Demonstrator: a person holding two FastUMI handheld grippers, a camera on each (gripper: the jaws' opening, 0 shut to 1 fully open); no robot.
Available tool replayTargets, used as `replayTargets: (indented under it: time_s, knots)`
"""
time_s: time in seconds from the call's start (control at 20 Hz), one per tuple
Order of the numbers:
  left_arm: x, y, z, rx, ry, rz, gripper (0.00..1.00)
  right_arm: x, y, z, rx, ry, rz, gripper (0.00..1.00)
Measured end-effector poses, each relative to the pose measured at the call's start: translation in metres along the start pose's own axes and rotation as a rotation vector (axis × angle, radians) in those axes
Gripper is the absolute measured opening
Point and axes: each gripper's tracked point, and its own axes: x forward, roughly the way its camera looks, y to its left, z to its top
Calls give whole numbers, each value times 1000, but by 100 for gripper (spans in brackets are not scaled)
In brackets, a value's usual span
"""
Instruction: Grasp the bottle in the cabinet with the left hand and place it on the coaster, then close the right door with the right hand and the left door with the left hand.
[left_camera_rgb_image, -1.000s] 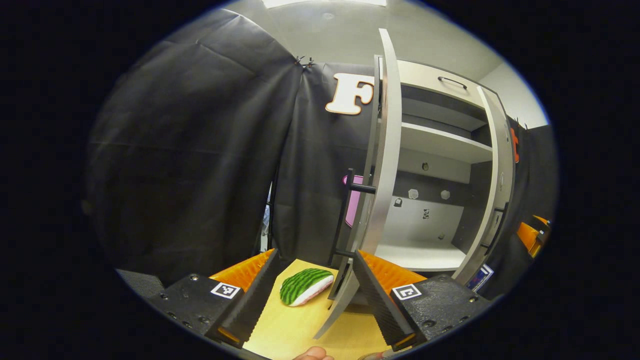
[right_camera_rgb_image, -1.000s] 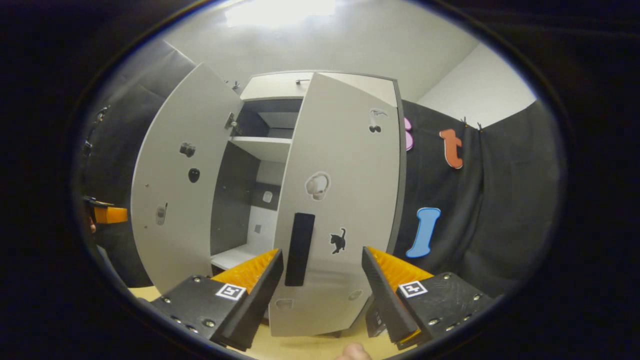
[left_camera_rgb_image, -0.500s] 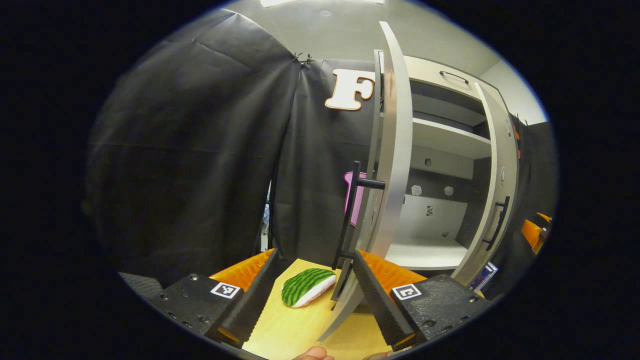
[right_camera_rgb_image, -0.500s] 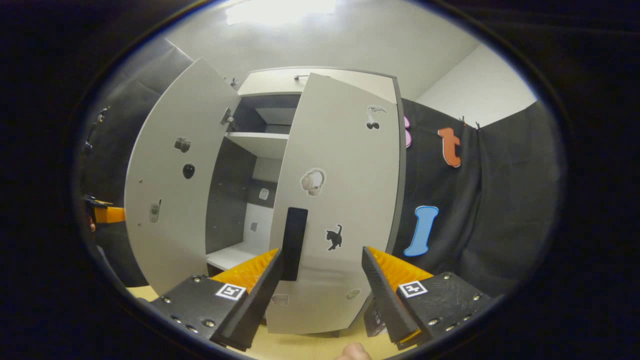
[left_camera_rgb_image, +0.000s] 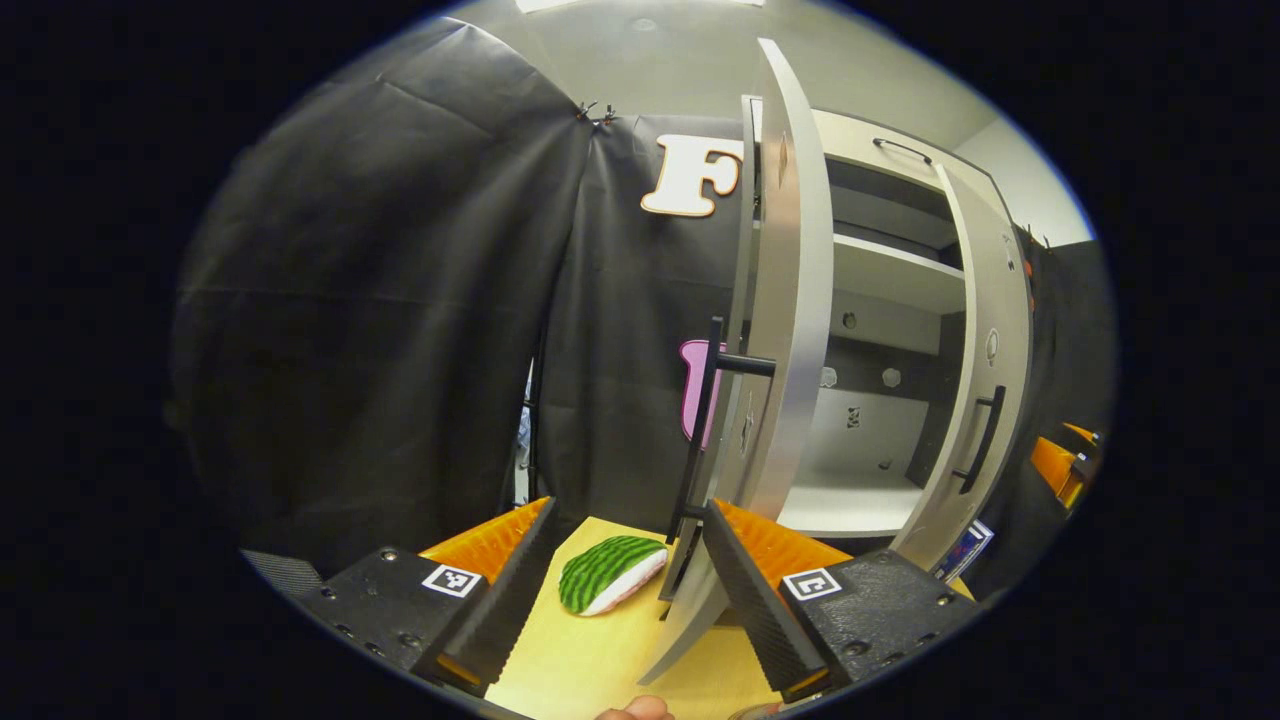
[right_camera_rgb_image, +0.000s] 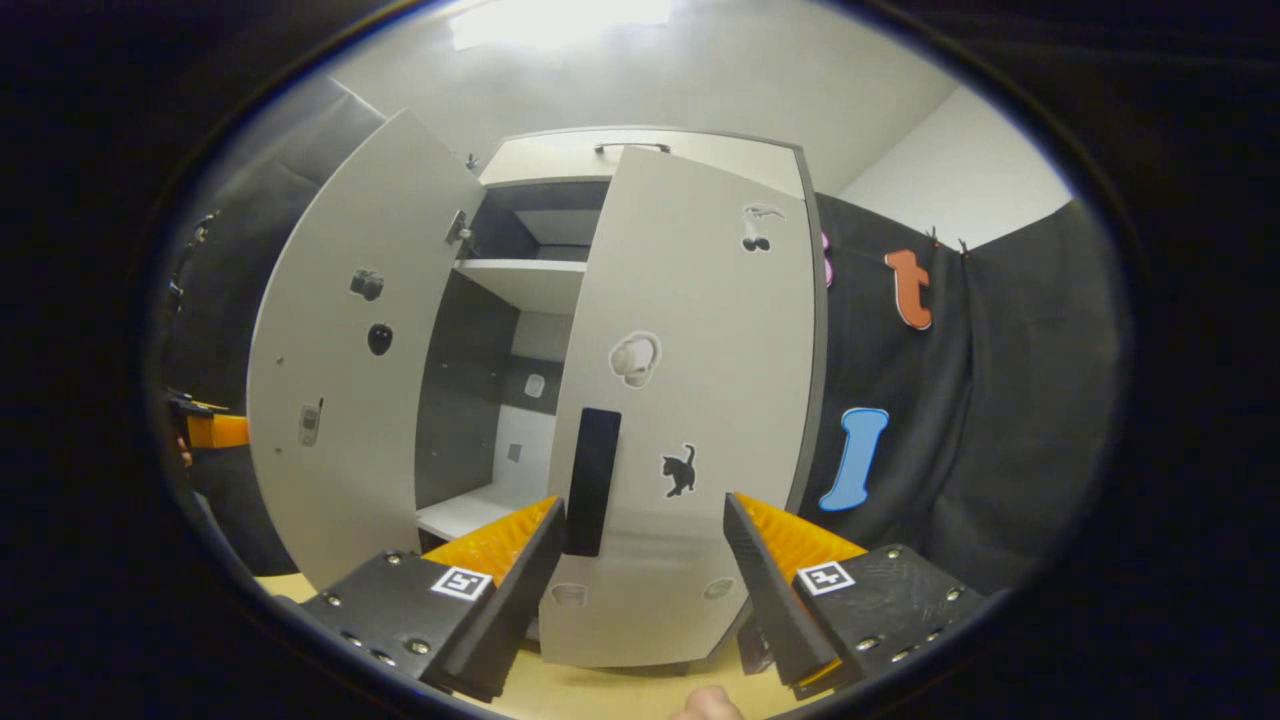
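The right door (right_camera_rgb_image: 690, 400) has swung further toward the cabinet (left_camera_rgb_image: 880, 300) since a second ago, before the spread-open right gripper (right_camera_rgb_image: 640, 570); the left door (left_camera_rgb_image: 785, 300) stands ajar before the spread-open left gripper (left_camera_rgb_image: 620, 580), a watermelon-slice toy (left_camera_rgb_image: 610, 573) on the table (left_camera_rgb_image: 600, 660) beside it

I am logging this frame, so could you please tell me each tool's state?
Left tool: open, holding nothing.
Right tool: open, holding nothing.
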Motion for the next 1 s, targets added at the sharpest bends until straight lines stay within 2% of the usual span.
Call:
replayTargets:
  time_s: [0.3,0.7,1.0]
  knots:
    - [5,-8,1,37,4,-74,94,0,2,-3,-7,8,8,95]
    - [11,-17,-2,68,7,-195,94,-10,-9,-2,-15,14,-22,93]
    - [14,-23,-3,59,14,-265,94,-17,-15,-3,-17,18,-40,95]
